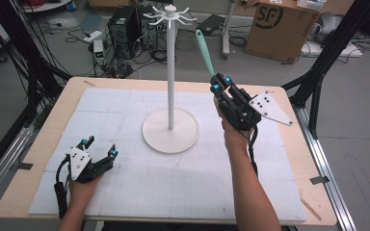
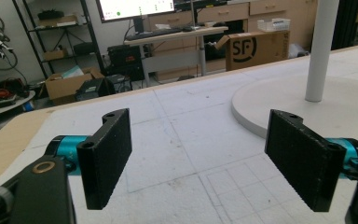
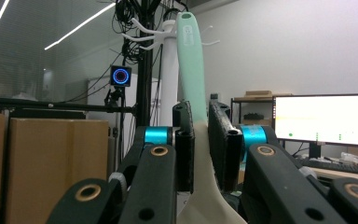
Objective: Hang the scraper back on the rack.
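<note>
Right gripper (image 1: 220,83), frame centre-right, clamps the mint utensil (image 1: 204,52) beside the stand (image 1: 170,72); left gripper (image 1: 98,147), lower left, gapes empty on bare mat (image 2: 186,135).

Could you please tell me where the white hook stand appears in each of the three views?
High view: white hook stand at table centre, hooks at top.
Left gripper view: its pole and round base at upper right.
Right gripper view: its hooked top behind the mint utensil handle, upper centre.
Shared landmark: the stand's pole.
</note>
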Motion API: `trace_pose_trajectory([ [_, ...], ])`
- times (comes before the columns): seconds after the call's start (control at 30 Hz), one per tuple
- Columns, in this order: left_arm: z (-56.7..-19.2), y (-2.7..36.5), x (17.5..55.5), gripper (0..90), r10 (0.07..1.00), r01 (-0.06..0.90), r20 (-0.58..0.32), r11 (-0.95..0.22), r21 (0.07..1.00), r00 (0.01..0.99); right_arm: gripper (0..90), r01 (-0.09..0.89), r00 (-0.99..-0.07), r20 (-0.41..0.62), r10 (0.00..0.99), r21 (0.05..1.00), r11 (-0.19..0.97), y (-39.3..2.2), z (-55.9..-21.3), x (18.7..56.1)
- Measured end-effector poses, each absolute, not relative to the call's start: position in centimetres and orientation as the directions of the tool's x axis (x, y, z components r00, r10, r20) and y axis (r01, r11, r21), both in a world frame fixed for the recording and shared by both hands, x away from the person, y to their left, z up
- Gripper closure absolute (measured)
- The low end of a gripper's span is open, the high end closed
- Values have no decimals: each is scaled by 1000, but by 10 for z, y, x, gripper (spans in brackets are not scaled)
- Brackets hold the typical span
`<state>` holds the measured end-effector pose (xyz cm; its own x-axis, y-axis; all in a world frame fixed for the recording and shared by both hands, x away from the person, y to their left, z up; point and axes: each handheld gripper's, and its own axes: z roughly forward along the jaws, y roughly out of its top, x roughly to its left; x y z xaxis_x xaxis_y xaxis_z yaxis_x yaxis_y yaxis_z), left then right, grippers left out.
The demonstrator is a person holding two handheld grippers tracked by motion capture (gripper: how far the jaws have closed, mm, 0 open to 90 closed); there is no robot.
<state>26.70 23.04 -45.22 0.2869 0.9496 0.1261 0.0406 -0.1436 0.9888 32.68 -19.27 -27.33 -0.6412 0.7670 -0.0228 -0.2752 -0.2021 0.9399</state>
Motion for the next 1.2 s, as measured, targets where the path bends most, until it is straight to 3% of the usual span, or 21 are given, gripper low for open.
trace_pose_trajectory([
  [1.2,-452,230,267,236,949,41,127,-145,989,288,813,-270,-653,-42,756,946,-180,-183,-256,336],
])
